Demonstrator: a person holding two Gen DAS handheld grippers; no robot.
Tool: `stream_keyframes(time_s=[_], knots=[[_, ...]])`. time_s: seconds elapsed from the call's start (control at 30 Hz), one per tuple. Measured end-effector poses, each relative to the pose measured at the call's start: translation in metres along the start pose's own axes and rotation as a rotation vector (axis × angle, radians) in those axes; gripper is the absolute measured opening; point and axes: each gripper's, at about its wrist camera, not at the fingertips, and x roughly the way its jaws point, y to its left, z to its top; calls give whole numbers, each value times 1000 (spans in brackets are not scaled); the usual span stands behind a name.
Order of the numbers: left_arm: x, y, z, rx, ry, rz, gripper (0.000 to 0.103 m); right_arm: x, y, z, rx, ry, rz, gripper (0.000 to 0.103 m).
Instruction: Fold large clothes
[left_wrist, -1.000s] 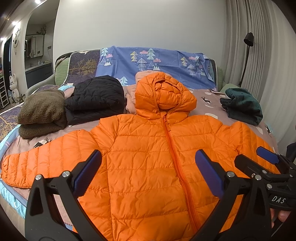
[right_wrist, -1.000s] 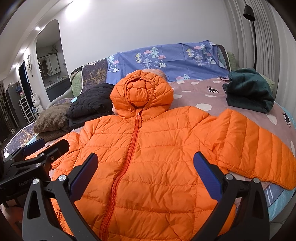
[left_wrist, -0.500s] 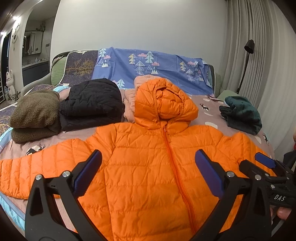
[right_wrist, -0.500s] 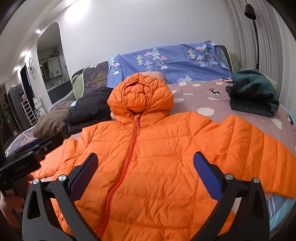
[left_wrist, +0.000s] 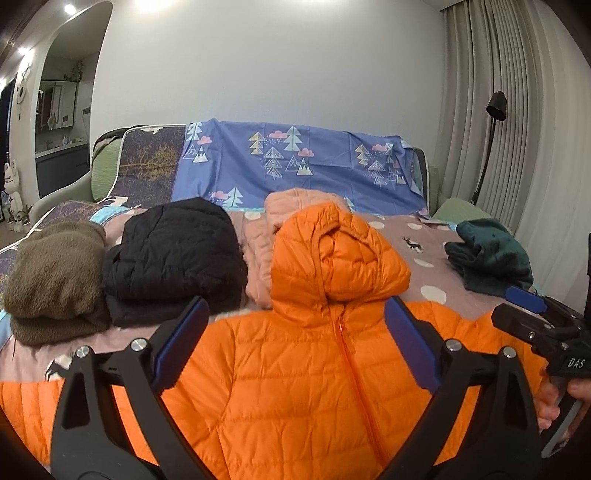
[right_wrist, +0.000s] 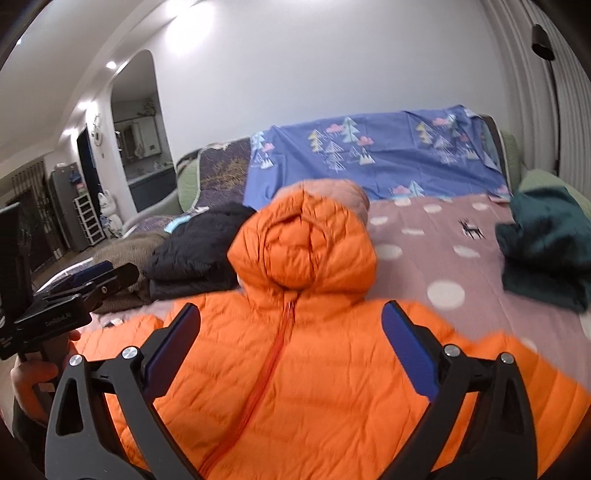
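My left tool (left_wrist: 295, 347): jaws spread wide, blue pads bare, nothing held. My right tool (right_wrist: 291, 347): same, wide apart, nothing between pads. Both hang above orange puffer jacket (left_wrist: 295, 387), quilted, glossy, spread flat front-up on bed (left_wrist: 424, 243), zipper closed, rounded hood toward headboard. Beyond hood: folded black quilted jacket (left_wrist: 173, 251), nubby olive fleece bundle (left_wrist: 55, 280), pale pink puffer (left_wrist: 266, 229). Crumpled dark green garment (right_wrist: 546, 240) on polka-dot cover at right. Right view slightly blurred.
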Motion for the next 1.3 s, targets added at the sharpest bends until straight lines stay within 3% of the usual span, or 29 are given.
stream_keyframes(time_s=[0.17,0.37,0.77,0.97,1.03,1.1,1.17,1.3], knots=[[30,4,24,20,-13,-29,94,26,-27,30,28,1,71,99],[87,17,36,-6,64,-122,81,87,-67,55,130,91,160,90],[187,39,34,-83,192,-196,69,175,-114,61,302,202,145,80],[218,45,33,-134,237,-230,64,199,-134,57,430,242,200,75],[226,45,30,-144,253,-234,61,204,-134,55,431,256,194,61],[229,43,26,-161,268,-267,40,207,-131,54,433,273,223,48],[229,41,24,-160,273,-276,29,205,-127,53,410,281,218,38],[216,41,23,-167,266,-307,24,195,-115,54,367,281,217,24]])
